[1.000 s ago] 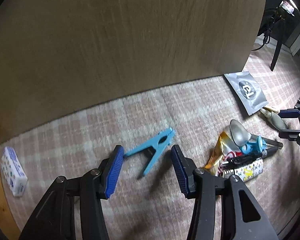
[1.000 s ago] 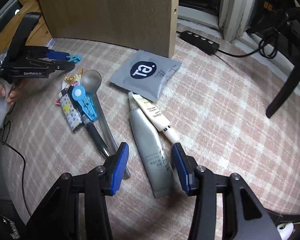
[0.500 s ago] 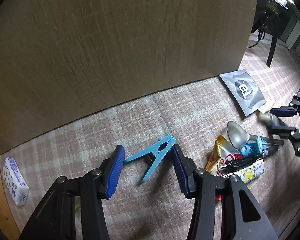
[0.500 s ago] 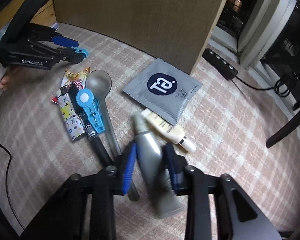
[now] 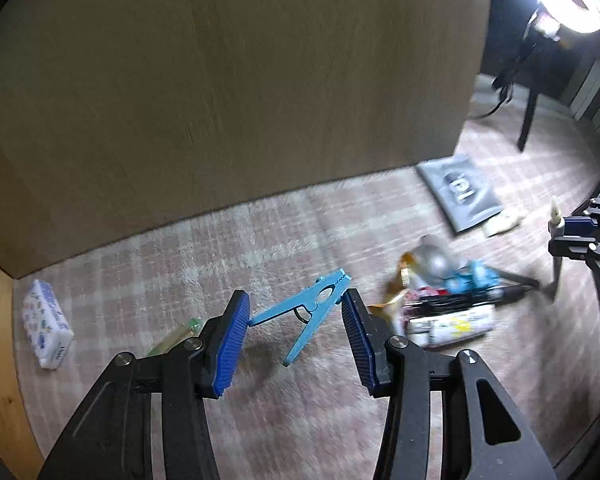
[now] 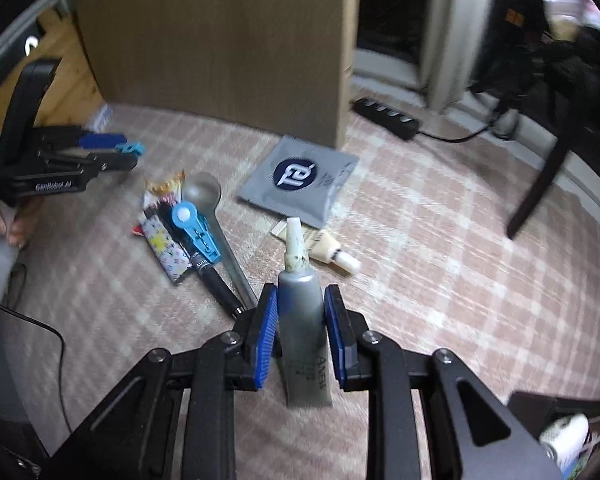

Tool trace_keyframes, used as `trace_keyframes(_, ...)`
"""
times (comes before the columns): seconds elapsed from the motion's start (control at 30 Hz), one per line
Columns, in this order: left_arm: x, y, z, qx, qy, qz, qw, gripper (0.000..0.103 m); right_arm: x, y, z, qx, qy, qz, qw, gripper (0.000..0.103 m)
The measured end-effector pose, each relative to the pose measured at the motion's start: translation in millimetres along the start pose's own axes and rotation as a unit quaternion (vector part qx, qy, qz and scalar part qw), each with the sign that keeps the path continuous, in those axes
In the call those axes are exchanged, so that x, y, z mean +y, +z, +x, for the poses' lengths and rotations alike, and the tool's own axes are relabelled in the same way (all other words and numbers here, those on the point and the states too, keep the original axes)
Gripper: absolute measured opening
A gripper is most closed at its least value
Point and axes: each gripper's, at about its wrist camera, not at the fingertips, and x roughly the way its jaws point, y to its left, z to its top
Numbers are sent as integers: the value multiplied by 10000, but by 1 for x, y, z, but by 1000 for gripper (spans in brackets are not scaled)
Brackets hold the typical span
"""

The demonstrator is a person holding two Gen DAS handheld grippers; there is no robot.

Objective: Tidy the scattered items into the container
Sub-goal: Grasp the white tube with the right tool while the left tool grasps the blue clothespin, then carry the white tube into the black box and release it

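Over the checked carpet (image 5: 260,240), left wrist view: left gripper (image 5: 296,332) pinches a light blue clothes peg (image 5: 308,312) by its spread handle ends, blue pads on both sides, peg clear of the floor with its shadow beneath. Wooden panel (image 5: 220,80) fills the far half. White patterned packet (image 5: 46,318) lies far left by the panel's foot; a thin greenish item just beside the left finger, too blurred to tell. Right of the peg, a blurred heap: snack wrapper (image 5: 396,296), spoon (image 5: 436,260), black pen (image 5: 472,300). Grey sachet (image 5: 460,196) lies further right, near the panel's corner. Right wrist view: right gripper (image 6: 300,320) has just been closing and its jaws now clamp a grey tube (image 6: 302,320), nozzle pointing away, tube lifted off the carpet. Cream tube (image 6: 332,252) lies just beyond the nozzle, touching the sachet's near edge. Left of it the heap again, a blue clip (image 6: 196,232) lying on pen and spoon. Black power strip (image 6: 388,118) far, by the wall. No container identifiable in either view.
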Motion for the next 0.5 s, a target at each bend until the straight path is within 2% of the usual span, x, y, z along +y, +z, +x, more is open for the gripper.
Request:
trace_keyframes(0.17, -29, 8, -33, -237, -188, 167, 9994, 46, -10, -17, -35, -284, -39, 499, 9983, 17)
trace_keyframes(0.23, -46, -4, -53, -414, -298, 321, 9982, 46, -23, -29, -55, -445, -32, 773, 9960, 17)
trace_keyframes(0.3, -66, 8, -63, -543, -490, 508, 9960, 46, -39, -36, -76, -611, -29, 987, 9932, 17)
trace_keyframes(0.4, -109, 17, -79, -669, -877, 767, 9909, 46, -59, -51, -108, -840, -122, 1263, 9884, 17)
trace_keyframes(0.5, -172, 20, -79, -746, -1202, 1092, 9839, 46, -83, -67, -138, -1032, -212, 1612, 9813, 17)
